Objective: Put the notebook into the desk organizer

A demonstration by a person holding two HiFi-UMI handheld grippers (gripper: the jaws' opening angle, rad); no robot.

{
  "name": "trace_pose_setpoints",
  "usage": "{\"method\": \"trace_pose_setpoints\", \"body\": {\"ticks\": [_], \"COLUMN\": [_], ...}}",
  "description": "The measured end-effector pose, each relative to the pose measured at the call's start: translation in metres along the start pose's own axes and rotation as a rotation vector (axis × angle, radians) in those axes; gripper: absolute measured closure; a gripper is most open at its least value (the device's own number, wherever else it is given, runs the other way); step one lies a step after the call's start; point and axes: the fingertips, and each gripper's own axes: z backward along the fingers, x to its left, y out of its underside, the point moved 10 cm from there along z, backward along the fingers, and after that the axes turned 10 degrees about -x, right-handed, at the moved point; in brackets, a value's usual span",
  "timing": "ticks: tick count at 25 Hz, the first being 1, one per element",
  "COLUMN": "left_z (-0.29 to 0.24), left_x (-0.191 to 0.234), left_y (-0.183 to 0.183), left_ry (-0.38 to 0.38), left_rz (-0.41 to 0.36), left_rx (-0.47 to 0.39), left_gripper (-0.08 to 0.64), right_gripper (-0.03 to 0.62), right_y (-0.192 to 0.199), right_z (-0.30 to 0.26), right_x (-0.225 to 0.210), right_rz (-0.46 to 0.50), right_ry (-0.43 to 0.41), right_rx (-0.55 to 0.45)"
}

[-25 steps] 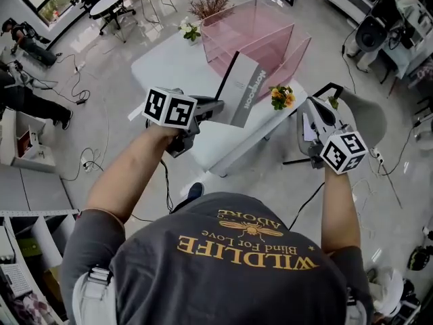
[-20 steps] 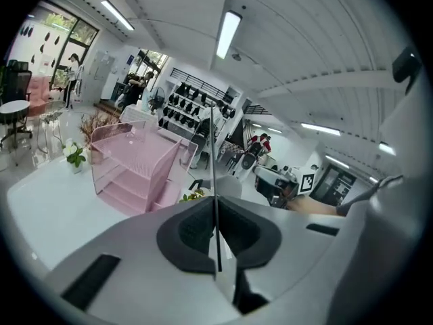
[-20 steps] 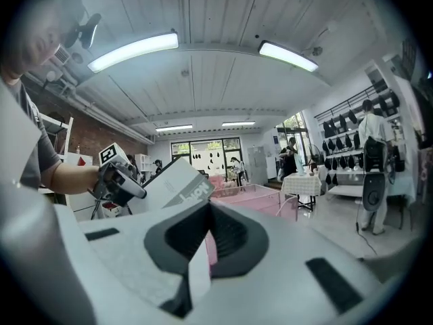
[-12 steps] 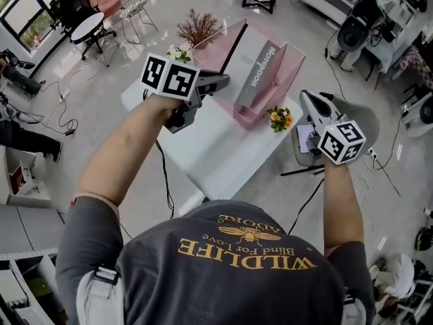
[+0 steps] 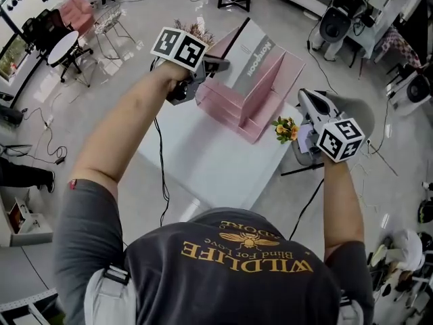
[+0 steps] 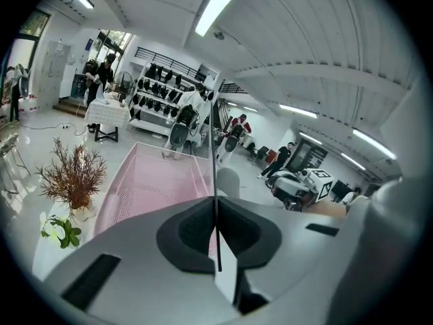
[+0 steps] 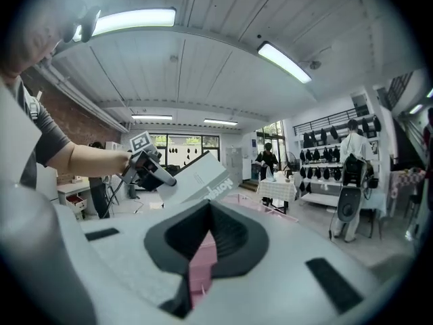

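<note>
Your left gripper (image 5: 218,65) is clamped on the notebook (image 5: 254,61), which hangs tilted in the air over the far part of the pink desk organizer (image 5: 226,105). From the head view alone you cannot tell whether its lower edge has entered a compartment. The left gripper view adds what the head view lacks: the jaws pinch the notebook edge-on, so it shows there only as a thin dark line running up from between the pads, with the organizer's mesh wall lying beyond and to the left. The right gripper view gives you the side look instead. It shows the grey cover with its printed title, slanted and held by one corner, above the pink rim. Your right gripper (image 5: 304,96) has its jaws together with nothing in them, well apart from the notebook, off the right edge of the white table (image 5: 203,161). A small pot of orange flowers (image 5: 285,128) stands between that gripper and the organizer. An upright pink divider (image 5: 260,95) rises right under the notebook. A bunch of dried branches (image 6: 73,175) stands just left of the organizer, near your left gripper. People and racks of dark gear fill the room behind.
</note>
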Motion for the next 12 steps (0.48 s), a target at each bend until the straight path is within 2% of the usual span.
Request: {"method": "trace_pose_setpoints", "body": {"ticks": [4,12], "left_z": [-0.017,-0.056], "left_x": [0.031,0.073], "left_y": [-0.007,-0.004], "left_ry": [0.052,0.149], "left_rz": [0.015,0.113], "left_rx": [0.063,0.144], "left_gripper": [0.551,0.551], "right_gripper": [0.592,0.592], "right_y": [-0.002,-0.006], "right_z": [-0.01,-0.036], "right_x": [-0.001,-0.015], "right_rz": [0.011,0.027], "right_ry": [0.042,0.093], "right_rx": [0.002,0.007]}}
